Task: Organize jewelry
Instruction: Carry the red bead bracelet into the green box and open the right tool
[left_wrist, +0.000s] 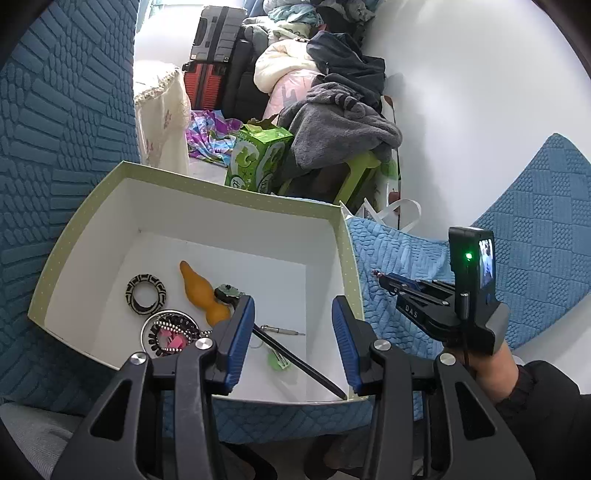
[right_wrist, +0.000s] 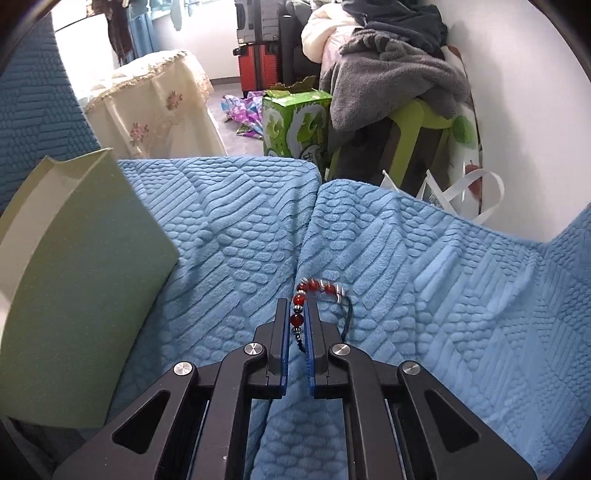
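Note:
A green box (left_wrist: 192, 184) with a white inside sits on the blue sofa cover. In it lie a black-and-white bangle (left_wrist: 146, 294), an orange gourd (left_wrist: 201, 293), a round tin of beads (left_wrist: 168, 332), a black stick (left_wrist: 295, 360) and small trinkets. My left gripper (left_wrist: 293, 332) is open and empty over the box's near side. My right gripper (right_wrist: 297, 314) is shut on a red bead bracelet (right_wrist: 317, 287) lying on the cover; it also shows in the left wrist view (left_wrist: 384, 278), right of the box.
The box's outer wall (right_wrist: 85, 288) stands left of the right gripper. Beyond the sofa edge are a green carton (left_wrist: 258, 158), a green stool under piled clothes (left_wrist: 343, 122), suitcases (left_wrist: 210, 55) and a white wall (left_wrist: 480, 110).

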